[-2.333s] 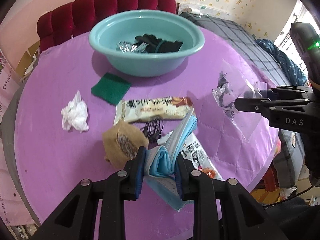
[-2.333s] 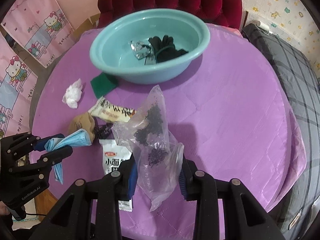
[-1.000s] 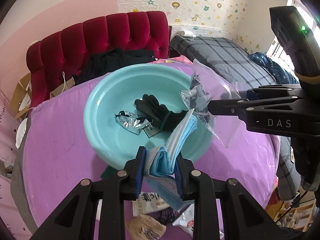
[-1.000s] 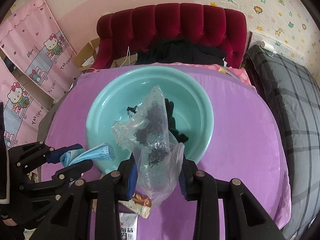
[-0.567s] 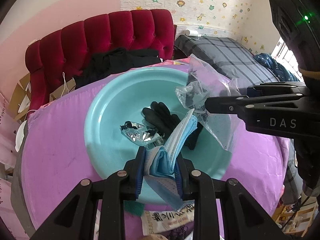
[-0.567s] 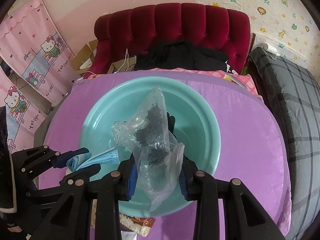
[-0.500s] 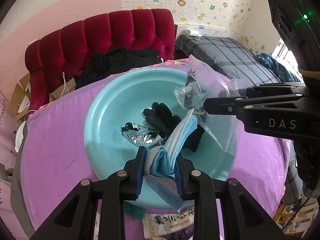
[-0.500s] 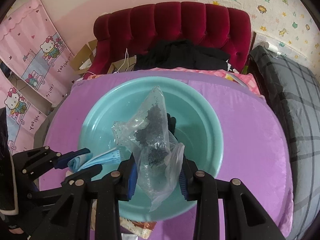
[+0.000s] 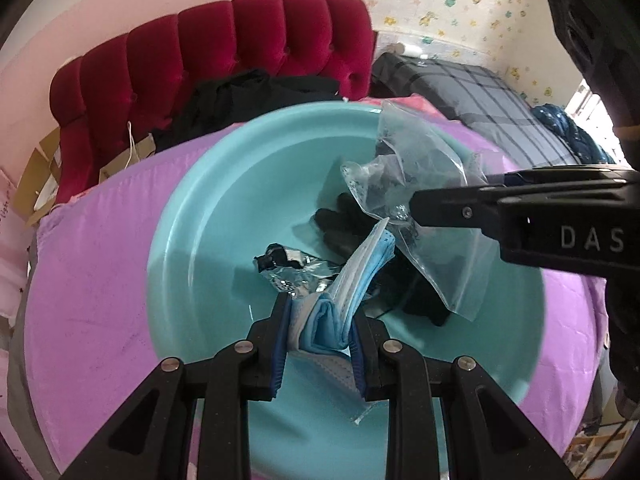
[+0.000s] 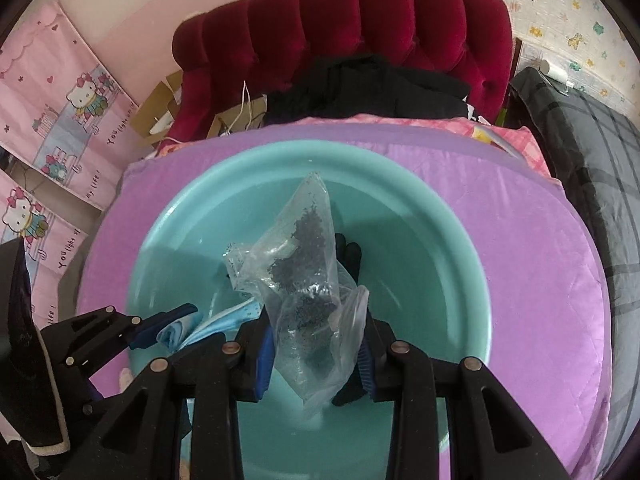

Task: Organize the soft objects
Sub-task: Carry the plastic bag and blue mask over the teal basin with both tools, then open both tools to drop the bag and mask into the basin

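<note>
Teal plastic forms the big basin (image 9: 192,240) that stands on the counter (image 9: 88,280), which is covered with a purple quilted cloth. Both grippers hang above the inside of this basin.

The left gripper (image 9: 320,344) is closed on a folded blue face mask (image 9: 352,280). The mask is pressed between the two blue pads, and its free end rises up and to the right from them. A part of the mask also hangs down below the fingers. From the right wrist view the same mask (image 10: 188,328) shows at the lower left, over the near wall of the basin (image 10: 440,240).

The right gripper (image 10: 316,352) is closed on a clear plastic bag (image 10: 308,272) that has dark crumbs inside. The bag stands up between the fingers and its lower corner hangs under them. In the left wrist view this bag (image 9: 404,184) is to the right of the mask and very near to its tip; I cannot tell if they touch.

On the bottom of the basin lie a black glove (image 9: 344,224) and a crumpled silver wrapper (image 9: 292,268), just beside each other.

Behind the counter is a dark red tufted sofa (image 10: 360,24) with black clothes (image 10: 360,88) on its seat. To the right there is a bed (image 10: 592,152) with a grey checked cover.
</note>
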`<action>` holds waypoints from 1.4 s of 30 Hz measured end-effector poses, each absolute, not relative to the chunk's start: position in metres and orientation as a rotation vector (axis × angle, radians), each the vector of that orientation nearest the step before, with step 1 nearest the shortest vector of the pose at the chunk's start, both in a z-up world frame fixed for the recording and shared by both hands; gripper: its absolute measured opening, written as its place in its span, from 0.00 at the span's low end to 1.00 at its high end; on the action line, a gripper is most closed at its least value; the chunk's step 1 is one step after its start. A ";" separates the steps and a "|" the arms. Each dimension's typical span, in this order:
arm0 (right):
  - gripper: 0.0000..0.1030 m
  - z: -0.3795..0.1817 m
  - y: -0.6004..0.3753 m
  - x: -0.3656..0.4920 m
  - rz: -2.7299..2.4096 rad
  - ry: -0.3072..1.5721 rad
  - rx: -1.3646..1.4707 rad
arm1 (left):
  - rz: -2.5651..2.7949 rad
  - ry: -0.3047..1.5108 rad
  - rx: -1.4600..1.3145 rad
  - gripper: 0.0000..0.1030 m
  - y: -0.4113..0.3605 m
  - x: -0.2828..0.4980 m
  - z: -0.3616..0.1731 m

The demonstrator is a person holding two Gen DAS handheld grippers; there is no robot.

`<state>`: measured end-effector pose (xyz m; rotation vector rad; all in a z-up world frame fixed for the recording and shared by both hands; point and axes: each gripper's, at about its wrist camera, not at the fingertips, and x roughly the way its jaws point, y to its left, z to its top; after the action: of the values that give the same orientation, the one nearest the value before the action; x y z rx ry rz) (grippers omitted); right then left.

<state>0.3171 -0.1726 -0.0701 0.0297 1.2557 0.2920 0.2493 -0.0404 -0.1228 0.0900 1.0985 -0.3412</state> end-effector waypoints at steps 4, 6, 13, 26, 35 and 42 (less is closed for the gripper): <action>0.36 -0.080 -0.171 0.323 0.284 1.269 0.034 | -0.332 1.112 0.119 0.28 -0.044 0.253 -0.133; 0.36 -0.083 -0.171 0.325 0.283 1.271 0.029 | -0.332 1.102 0.127 0.29 -0.045 0.253 -0.132; 0.39 -0.085 -0.169 0.326 0.288 1.281 0.033 | -0.315 1.104 0.129 0.31 -0.046 0.253 -0.131; 1.00 -0.066 -0.172 0.302 0.246 1.205 0.009 | -0.240 1.042 0.117 1.00 -0.041 0.239 -0.112; 1.00 -0.049 -0.179 0.271 0.235 1.187 0.004 | -0.229 1.032 0.121 1.00 -0.039 0.209 -0.097; 1.00 -0.031 -0.183 0.239 0.229 1.172 -0.016 | -0.219 1.009 0.118 1.00 -0.030 0.174 -0.082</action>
<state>0.2387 -0.1830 -0.0307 -0.0159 1.1719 0.2294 0.1740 -0.0304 -0.0823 0.1175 1.0092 -0.2185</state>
